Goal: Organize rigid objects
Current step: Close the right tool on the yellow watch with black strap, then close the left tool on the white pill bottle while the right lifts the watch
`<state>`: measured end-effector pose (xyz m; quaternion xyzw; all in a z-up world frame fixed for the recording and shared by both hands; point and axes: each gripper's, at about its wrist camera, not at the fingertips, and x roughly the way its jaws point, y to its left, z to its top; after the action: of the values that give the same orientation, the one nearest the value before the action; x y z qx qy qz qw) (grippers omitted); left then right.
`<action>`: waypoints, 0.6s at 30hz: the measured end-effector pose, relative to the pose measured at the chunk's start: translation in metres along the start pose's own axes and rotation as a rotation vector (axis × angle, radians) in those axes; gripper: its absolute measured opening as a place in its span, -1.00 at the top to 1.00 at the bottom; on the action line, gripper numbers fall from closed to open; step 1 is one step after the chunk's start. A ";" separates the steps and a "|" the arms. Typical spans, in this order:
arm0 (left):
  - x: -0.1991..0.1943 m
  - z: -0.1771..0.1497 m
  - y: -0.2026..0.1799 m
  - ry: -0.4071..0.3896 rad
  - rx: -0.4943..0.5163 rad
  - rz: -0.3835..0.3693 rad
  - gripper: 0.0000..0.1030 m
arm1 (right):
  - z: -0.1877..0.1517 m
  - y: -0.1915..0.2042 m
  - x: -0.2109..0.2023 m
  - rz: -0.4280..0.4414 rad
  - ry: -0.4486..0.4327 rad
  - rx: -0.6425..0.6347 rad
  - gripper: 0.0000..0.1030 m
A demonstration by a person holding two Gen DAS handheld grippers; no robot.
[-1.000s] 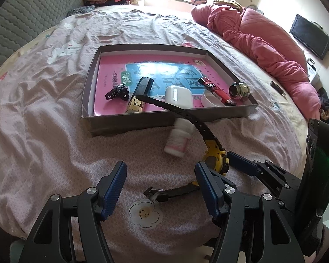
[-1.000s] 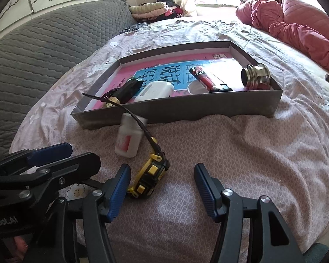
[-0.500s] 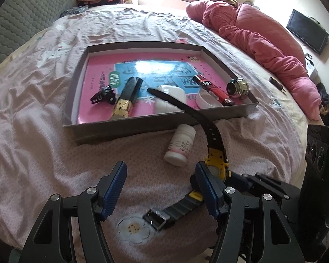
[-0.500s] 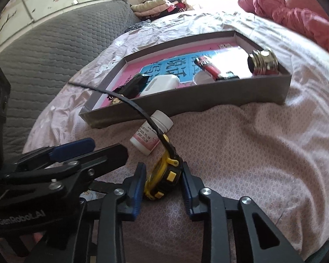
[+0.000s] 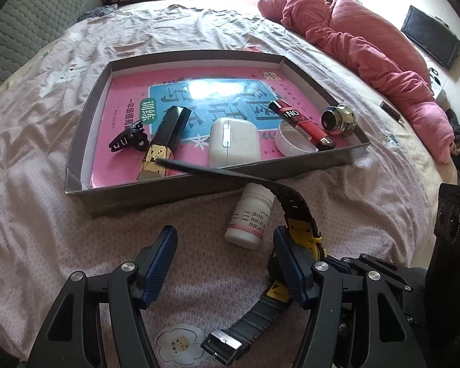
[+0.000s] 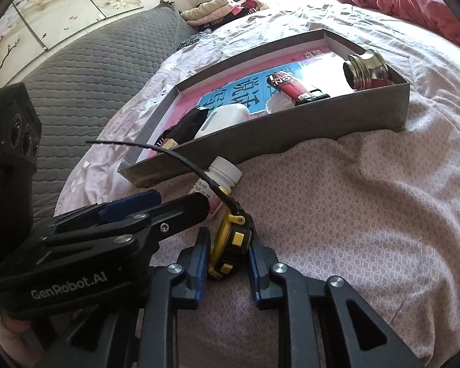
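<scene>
Right hand-held gripper (image 6: pixel 228 262) was clamped on the yellow case of the watch (image 6: pixel 230 242), pads pressed to both sides. The watch sat low over the bed (image 6: pixel 337 214), just beside the white pill bottle (image 5: pixel 250 214) and short of the tray (image 5: pixel 291 173). Left hand-held gripper (image 5: pixel 225 263) stood wide open with nothing between its pads, close alongside the right one.

Risks, as judged:
- One long strap (image 5: pixel 227 171) stuck out stiffly over the tray's near wall. On the carry it could snag that wall or sweep the gold-tipped black tube (image 5: pixel 165 141) and the white case (image 5: pixel 233 141).
- The buckle end (image 5: pixel 227 345) trailed on the sheet under the left gripper. It could catch on a finger during a lift.
- The grip was on a rounded case, near its edge. A twist from the strap's weight might roll it out.
- The bottle lay close enough to be knocked and roll.

Against the earlier frames:
- The right jaws had just been closing, from wide apart beside the watch to shut on its case.
- The strap tip had risen and swung across the tray edge.
- The left gripper kept the same opening and had edged nearer the tray.
</scene>
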<state>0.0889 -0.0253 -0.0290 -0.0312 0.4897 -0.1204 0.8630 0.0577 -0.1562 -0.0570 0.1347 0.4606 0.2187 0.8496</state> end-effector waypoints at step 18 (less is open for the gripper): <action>0.018 0.012 -0.009 0.034 0.031 0.020 -0.30 | 0.021 -0.034 -0.016 -0.211 -0.026 -0.044 0.63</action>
<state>0.1068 -0.0388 -0.0363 -0.0110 0.5025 -0.1200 0.8561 0.0763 -0.1937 -0.0485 0.0694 0.4561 0.1365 0.8766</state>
